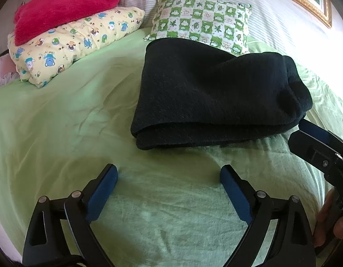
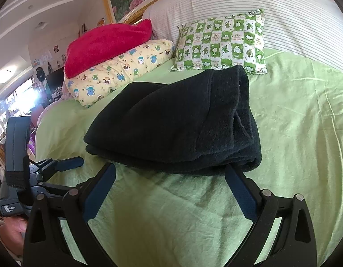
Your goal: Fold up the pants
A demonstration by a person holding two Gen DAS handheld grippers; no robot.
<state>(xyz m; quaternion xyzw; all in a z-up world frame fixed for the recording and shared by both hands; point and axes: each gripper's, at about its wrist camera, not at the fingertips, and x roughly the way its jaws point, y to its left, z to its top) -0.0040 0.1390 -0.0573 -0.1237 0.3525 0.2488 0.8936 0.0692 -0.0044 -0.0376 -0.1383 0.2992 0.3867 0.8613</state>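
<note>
Bed [image 1: 60,122]: green sheet, lower frame bare
Pants [image 1: 216,93]: folded, centre; seemingly finished
Left tool [image 1: 169,178]: apart, empty
Right tool [image 2: 171,173]: apart, empty

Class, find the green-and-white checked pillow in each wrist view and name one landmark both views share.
Left wrist view: green-and-white checked pillow top centre, behind the black pants.
Right wrist view: pillow upper right of centre, behind the pants.
Shared landmark: red blanket on the yellow cartoon pillow.

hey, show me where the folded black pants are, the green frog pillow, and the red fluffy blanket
folded black pants [image 1: 216,89], left wrist view, middle of the top layer.
green frog pillow [image 2: 222,42], right wrist view, centre of its checked front.
red fluffy blanket [image 1: 64,9], left wrist view, middle of the pile on the yellow cartoon quilt [image 1: 66,51].
</note>
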